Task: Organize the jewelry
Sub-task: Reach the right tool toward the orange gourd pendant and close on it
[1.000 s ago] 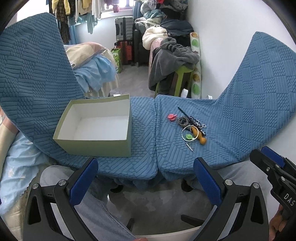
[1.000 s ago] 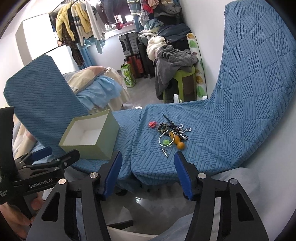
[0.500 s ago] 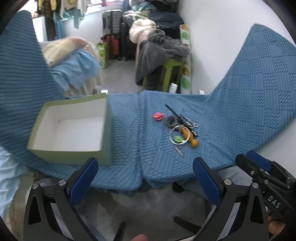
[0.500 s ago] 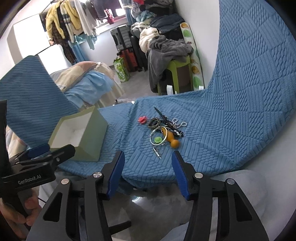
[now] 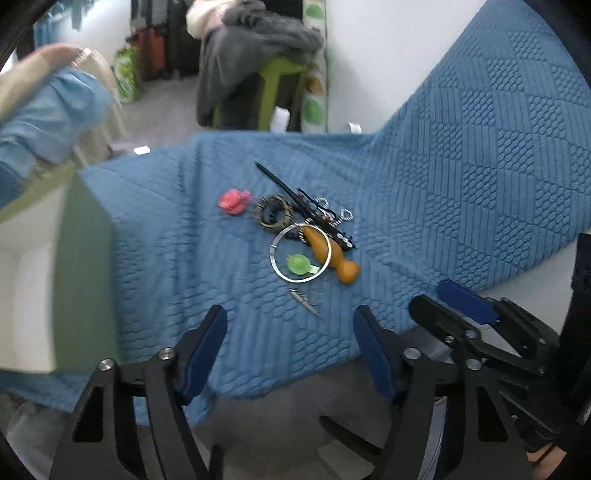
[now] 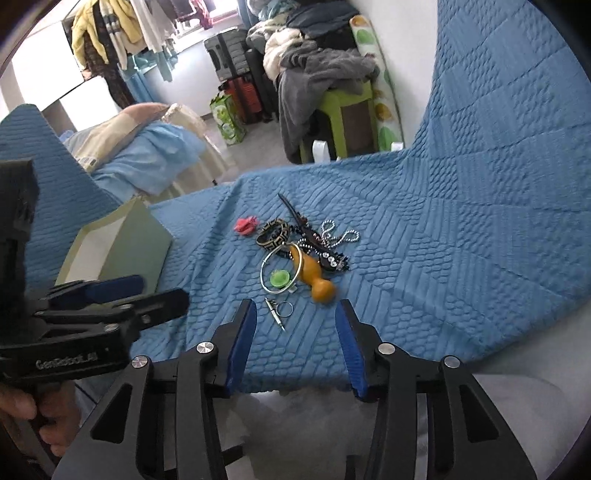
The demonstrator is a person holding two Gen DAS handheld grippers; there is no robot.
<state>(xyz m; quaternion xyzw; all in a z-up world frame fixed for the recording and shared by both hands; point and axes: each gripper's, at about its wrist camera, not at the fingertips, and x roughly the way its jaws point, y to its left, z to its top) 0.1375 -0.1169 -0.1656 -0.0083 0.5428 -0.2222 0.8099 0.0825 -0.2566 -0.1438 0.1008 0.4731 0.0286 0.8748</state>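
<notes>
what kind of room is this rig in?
Most likely a lived-in bedroom, not a lab. Clothes hang on a rack by the window, suitcases stand against the far wall, and a heap of laundry sits on a green stool. The jewelry lies on a blue quilted cover.

A lived-in bedroom: hanging clothes (image 6: 110, 40), suitcases (image 6: 236, 74), heaped laundry (image 6: 314, 55), blue quilt (image 6: 480, 184).

White wall (image 6: 410, 66), grey floor (image 6: 258, 136), green stool (image 6: 347, 122) under clothes pile (image 6: 314, 62), suitcases (image 6: 240, 74), bright window.
</notes>
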